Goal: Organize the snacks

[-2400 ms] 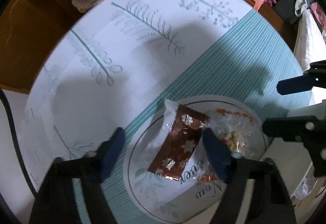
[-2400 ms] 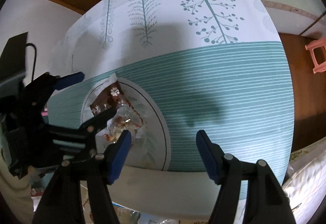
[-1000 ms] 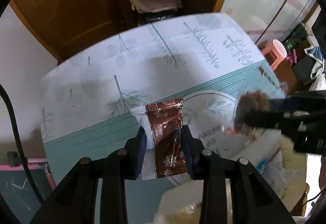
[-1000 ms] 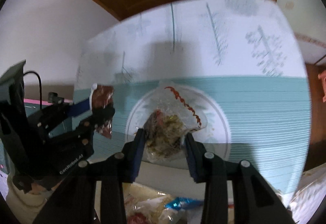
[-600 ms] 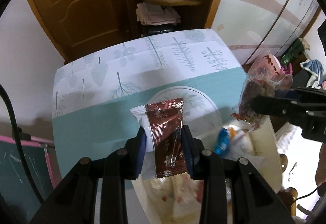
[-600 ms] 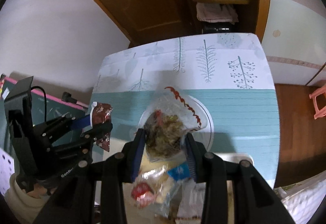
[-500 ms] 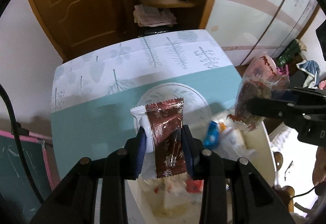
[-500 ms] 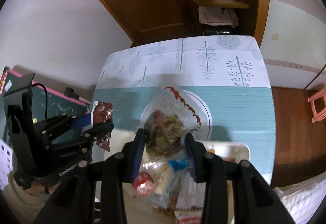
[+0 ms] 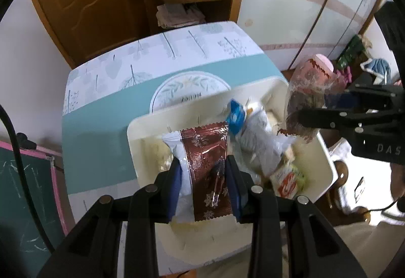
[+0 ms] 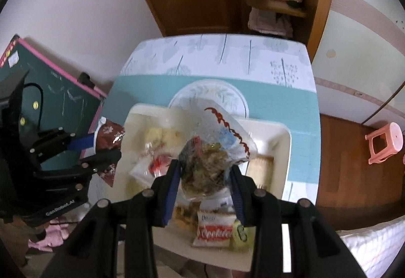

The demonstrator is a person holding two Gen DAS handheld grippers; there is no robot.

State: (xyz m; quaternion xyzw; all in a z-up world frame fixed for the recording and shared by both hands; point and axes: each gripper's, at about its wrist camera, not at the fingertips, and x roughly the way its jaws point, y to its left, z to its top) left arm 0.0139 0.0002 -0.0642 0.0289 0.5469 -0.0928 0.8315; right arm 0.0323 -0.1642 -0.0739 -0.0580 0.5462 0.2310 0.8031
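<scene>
My left gripper [image 9: 203,185] is shut on a brown foil snack packet [image 9: 206,164] with white snowflakes and a white end. It hangs over the left part of a cream plastic bin [image 9: 134,141] that holds several snack packs. My right gripper [image 10: 203,180] is shut on a clear snack bag [image 10: 210,151] with a red wavy edge, held over the bin [image 10: 283,151]. In the right wrist view the left gripper [image 10: 101,149] and its brown packet [image 10: 108,136] sit at the bin's left rim. The right gripper [image 9: 314,111] and its bag [image 9: 308,90] appear at the right in the left wrist view.
A round white plate [image 9: 192,87] lies bare on the teal and white tablecloth [image 9: 96,131] beyond the bin. A green chalkboard with a pink frame [image 10: 50,90] leans at the left. A pink stool [image 10: 384,141] stands on the floor at the right. A wooden door and shelf stand behind the table.
Both grippers have risen and drawn back from the plate with their packets, and now hang over the cream bin. The plate is left bare.
</scene>
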